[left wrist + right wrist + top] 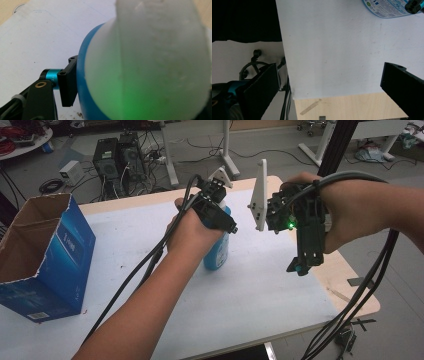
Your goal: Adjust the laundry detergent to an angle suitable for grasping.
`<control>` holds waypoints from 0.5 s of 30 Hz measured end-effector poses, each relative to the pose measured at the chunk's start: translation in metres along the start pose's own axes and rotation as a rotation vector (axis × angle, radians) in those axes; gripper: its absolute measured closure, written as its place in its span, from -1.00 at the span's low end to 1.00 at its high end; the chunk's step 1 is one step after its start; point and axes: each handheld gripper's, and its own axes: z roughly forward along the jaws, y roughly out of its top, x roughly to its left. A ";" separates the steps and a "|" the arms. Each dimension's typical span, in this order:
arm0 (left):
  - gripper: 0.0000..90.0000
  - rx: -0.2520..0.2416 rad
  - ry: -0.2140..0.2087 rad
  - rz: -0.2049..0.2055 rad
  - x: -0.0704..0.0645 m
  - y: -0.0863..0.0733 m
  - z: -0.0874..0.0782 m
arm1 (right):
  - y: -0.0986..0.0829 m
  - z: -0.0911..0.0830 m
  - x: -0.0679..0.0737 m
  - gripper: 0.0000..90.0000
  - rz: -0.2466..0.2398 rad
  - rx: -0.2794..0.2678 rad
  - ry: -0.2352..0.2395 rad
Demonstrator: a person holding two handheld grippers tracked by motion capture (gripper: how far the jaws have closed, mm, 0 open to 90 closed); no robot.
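A blue bottle (218,252) with a cloudy white upper part (150,62) stands on the white table sheet (260,295) at mid-table. My left gripper (224,222) is shut on its upper body. One black finger pad (68,85) presses flat on the blue side, and the other jaw is hidden behind the bottle. My right gripper (301,266) hangs to the bottle's right, pointing down over the sheet near the table's right edge. It is open (329,87), its jaws wide apart with nothing between them. The bottle's label (384,8) sits at the top right of the right gripper view.
An open blue cardboard box (45,255) stands at the table's left end. Bare wood (352,280) borders the sheet on the right, with the table edge and floor just beyond. Cables trail from both grippers. Computer towers (117,160) stand on the floor behind.
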 end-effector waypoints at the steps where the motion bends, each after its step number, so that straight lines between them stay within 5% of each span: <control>1: -0.27 0.004 -0.004 0.008 0.000 0.000 0.000 | 0.000 0.000 0.000 -0.97 0.000 -0.001 0.001; 15: -0.08 0.014 -0.009 0.002 0.000 0.000 0.001 | 0.001 0.001 -0.001 -0.97 0.002 0.002 0.003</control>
